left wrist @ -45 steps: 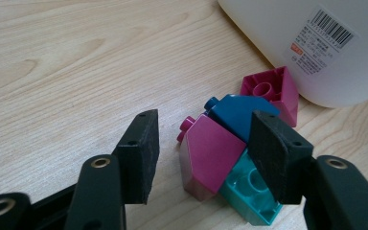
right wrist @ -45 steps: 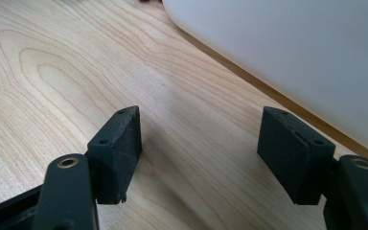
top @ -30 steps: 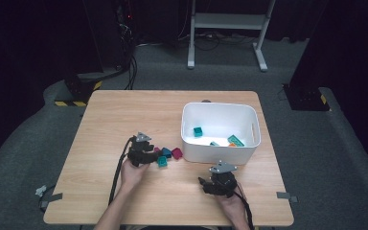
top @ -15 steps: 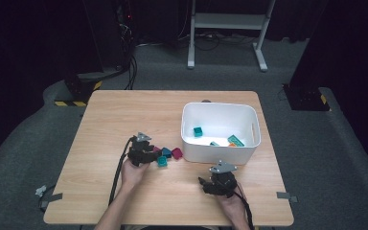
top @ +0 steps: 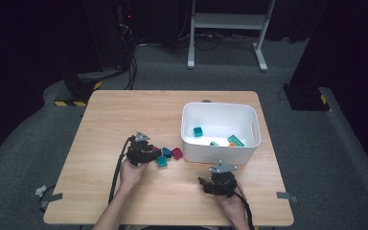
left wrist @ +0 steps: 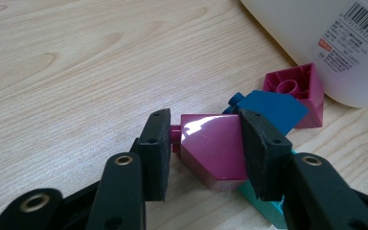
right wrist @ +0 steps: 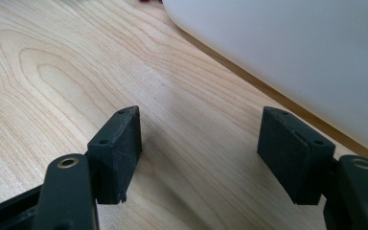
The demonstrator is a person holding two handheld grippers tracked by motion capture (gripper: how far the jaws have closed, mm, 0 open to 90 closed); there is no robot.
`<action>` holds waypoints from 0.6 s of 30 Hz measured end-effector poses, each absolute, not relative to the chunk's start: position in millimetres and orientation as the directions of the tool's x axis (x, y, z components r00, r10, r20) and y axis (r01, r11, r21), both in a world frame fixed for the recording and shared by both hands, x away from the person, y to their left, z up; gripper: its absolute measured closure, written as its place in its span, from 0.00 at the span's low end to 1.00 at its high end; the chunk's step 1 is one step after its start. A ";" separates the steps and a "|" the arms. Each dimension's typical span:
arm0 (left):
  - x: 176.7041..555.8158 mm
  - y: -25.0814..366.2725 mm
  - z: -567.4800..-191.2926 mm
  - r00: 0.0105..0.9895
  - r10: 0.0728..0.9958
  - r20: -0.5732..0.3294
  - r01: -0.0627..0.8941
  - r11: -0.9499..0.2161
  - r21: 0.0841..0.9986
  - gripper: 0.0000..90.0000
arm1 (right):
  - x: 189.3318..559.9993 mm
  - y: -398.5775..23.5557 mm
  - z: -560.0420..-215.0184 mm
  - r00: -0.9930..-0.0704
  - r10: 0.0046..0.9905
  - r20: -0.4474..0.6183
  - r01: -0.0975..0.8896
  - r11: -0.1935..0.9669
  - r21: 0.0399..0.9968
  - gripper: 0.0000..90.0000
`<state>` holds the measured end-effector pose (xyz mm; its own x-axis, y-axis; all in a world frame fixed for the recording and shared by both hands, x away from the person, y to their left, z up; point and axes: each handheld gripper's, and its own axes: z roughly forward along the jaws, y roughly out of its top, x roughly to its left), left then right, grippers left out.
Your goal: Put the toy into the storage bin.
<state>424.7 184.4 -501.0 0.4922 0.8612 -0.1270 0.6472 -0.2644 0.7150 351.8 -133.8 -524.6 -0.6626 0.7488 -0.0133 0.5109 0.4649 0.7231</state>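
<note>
My left gripper [top: 154, 154] [left wrist: 203, 127] is shut on a magenta brick [left wrist: 215, 146] that rests on the table; its jaws have just closed onto it, one pad on a stud and the other on the far side. Just behind it lie a blue brick [left wrist: 273, 108] [top: 166, 152], a second magenta brick [left wrist: 299, 91] [top: 177, 153] and a teal brick [left wrist: 268, 206] [top: 162, 161]. My right gripper [top: 206, 184] [right wrist: 201, 143] sits low over bare wood beside the bin, open, nothing between its pads.
A white bin [top: 219, 143] [left wrist: 316, 33] [right wrist: 292, 52] stands right of the loose bricks and holds a teal brick [top: 198, 131] and a few others [top: 235, 140]. Bare tabletop [top: 124, 115] stretches to the left and back. Cables trail from both grippers toward the near edge.
</note>
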 end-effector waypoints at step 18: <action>417.6 197.6 -475.0 0.501 0.850 -0.163 0.629 -0.228 0.743 0.63 | 351.8 -133.7 -524.6 -0.663 0.749 -0.013 0.511 0.465 0.723 0.36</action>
